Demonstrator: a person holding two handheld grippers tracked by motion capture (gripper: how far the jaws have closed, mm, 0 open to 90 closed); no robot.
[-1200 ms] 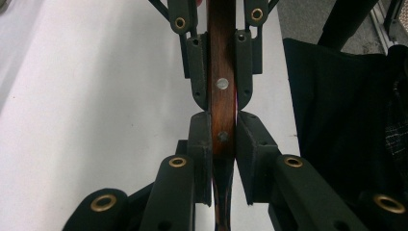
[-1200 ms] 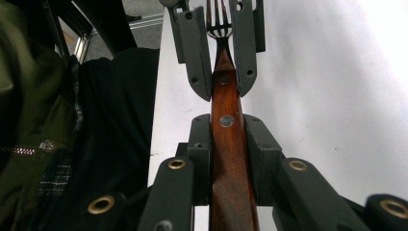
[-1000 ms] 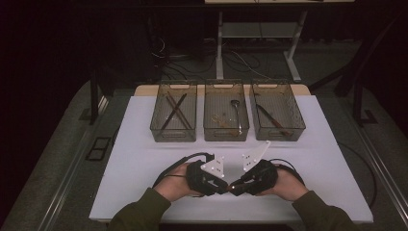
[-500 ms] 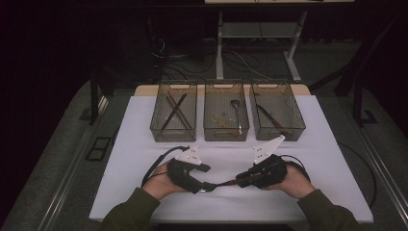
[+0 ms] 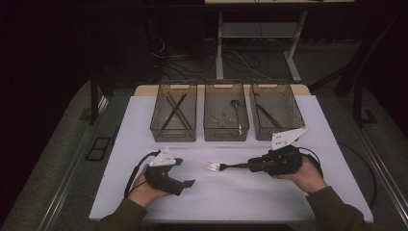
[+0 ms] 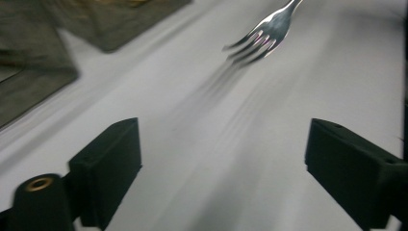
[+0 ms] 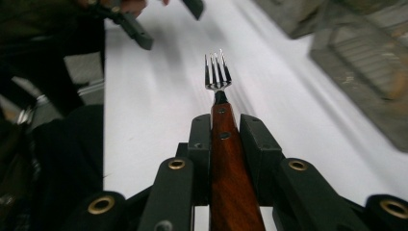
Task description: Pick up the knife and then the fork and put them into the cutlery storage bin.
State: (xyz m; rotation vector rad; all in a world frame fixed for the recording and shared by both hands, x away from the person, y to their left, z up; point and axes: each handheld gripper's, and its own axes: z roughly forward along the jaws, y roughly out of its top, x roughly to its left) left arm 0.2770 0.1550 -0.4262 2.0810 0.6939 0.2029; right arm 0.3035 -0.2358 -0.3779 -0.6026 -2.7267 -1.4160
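Right gripper (image 7: 225, 127) clamped fork (image 7: 217, 77) by wooden handle, tines above table (image 5: 144, 120). Left gripper (image 6: 223, 159) jaws just opened wide, nothing between. Handover looked done; fork not yet in any of 3 bins (image 5: 284, 89).

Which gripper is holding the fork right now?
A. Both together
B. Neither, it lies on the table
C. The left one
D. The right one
D: the right gripper clamps the fork by its wooden handle, while the left gripper stands open, apart from it.
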